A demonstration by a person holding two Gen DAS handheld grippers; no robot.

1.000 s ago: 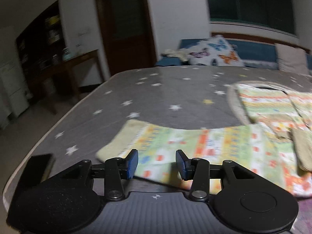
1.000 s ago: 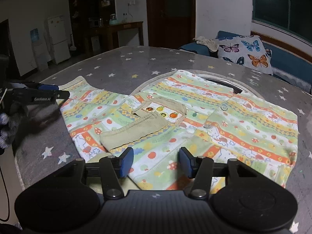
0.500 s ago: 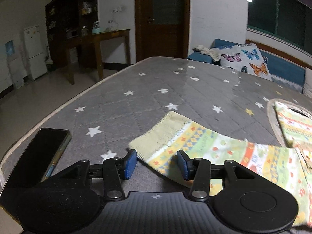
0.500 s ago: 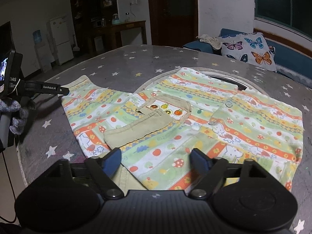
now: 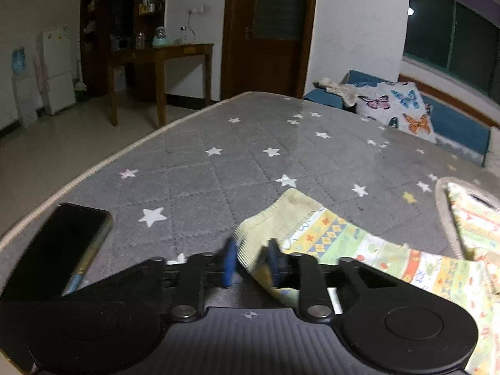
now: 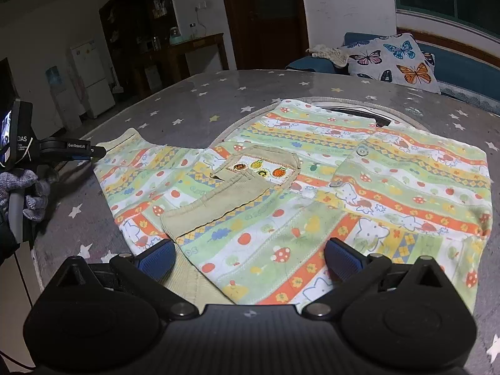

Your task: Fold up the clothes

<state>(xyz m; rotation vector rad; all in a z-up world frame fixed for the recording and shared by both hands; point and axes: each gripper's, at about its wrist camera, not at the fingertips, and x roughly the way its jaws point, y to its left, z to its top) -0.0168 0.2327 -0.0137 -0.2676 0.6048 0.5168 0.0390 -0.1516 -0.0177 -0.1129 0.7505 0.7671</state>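
Observation:
A striped, cartoon-print children's shirt (image 6: pixel 312 187) lies flat on the grey star-patterned mattress (image 6: pixel 193 106), its left sleeve stretched out to the left. In the left wrist view my left gripper (image 5: pixel 250 261) is shut on the pale green cuff of that sleeve (image 5: pixel 275 218), with the cloth pinched between the blue pads. The left gripper also shows in the right wrist view (image 6: pixel 90 151) at the sleeve end. My right gripper (image 6: pixel 247 257) is wide open and empty, just above the shirt's near hem.
A black phone (image 5: pixel 62 243) lies on the mattress near its left edge, left of my left gripper. A butterfly pillow (image 6: pixel 397 59) and blue sofa stand behind the mattress. A wooden table (image 5: pixel 162 59), fridge and door lie beyond the floor.
My left gripper has closed its pads on the sleeve cuff. My right gripper has opened wide over the hem.

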